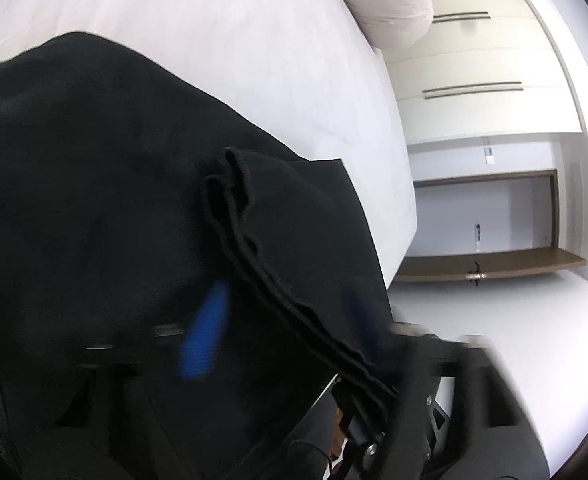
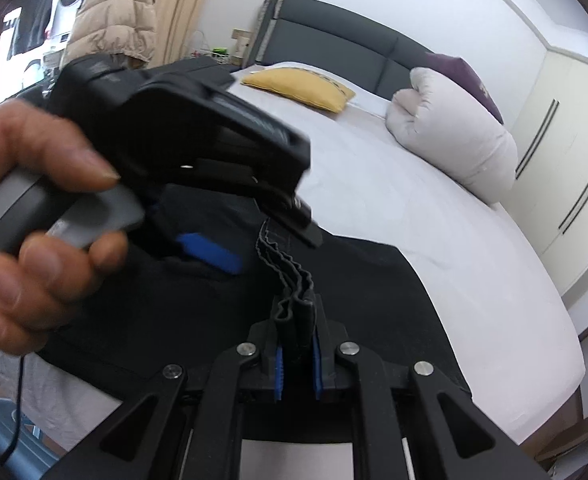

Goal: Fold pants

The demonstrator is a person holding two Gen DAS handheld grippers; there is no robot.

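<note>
Black pants (image 2: 353,300) lie spread on the white bed (image 2: 413,216); in the left wrist view they (image 1: 94,200) fill the lower left. My right gripper (image 2: 297,332) is shut on a bunched hem edge (image 2: 294,280) of the pants, the cloth pinched between its blue pads. A person's hand (image 2: 34,220) holds my left gripper (image 2: 270,248) just beyond it, over the same hem. In its own view the left gripper (image 1: 282,312) is blurred, and the hem strip (image 1: 254,248) runs between its spread fingers (image 1: 204,332) without being pressed.
A yellow pillow (image 2: 299,88), a rolled white duvet (image 2: 453,136) and a purple cushion (image 2: 465,76) lie by the dark headboard (image 2: 333,44). Cream wardrobe doors (image 2: 565,160) stand past the bed's right edge. A beige puffer jacket (image 2: 114,20) hangs far left. A wooden shelf (image 1: 493,264) shows beyond the mattress.
</note>
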